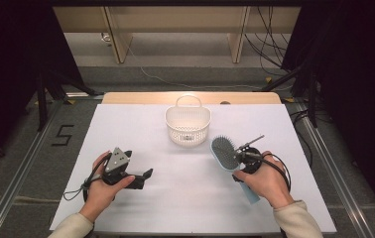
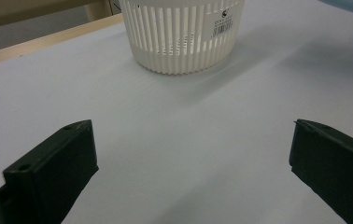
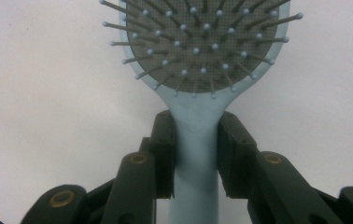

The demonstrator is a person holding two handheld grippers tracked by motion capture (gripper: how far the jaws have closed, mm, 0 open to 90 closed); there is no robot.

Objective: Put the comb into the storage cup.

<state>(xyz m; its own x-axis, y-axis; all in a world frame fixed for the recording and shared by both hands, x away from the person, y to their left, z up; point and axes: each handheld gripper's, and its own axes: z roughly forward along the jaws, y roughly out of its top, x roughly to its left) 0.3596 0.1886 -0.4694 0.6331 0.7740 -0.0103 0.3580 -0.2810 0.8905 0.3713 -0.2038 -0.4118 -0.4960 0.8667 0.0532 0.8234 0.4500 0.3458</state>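
Nearest, at the table's front edge: two cream sleeves and two hands, each holding a black two-jaw gripper. Left gripper [image 1: 143,177] low over the white table [image 1: 185,198], jaws spread wide with nothing between them — bare surface in the gap in the left gripper view. Right gripper [image 3: 195,140] clamped on the neck of a pale blue paddle hairbrush [image 1: 225,153], one jaw pressed to each side of the handle just below the head, grey cushion and ball-tipped pins facing the camera; handle end jutting out below the right hand [image 1: 262,181] in the high view. Farther back, near the table's middle, a white slatted plastic basket [image 1: 188,126] with a loop handle, just beyond the brush head and apart from it; contents not discernible. Small barcode sticker [image 2: 222,28] on the basket wall — print too small to read. Beyond the table, on the floor at left, a black "5" [image 1: 62,135].
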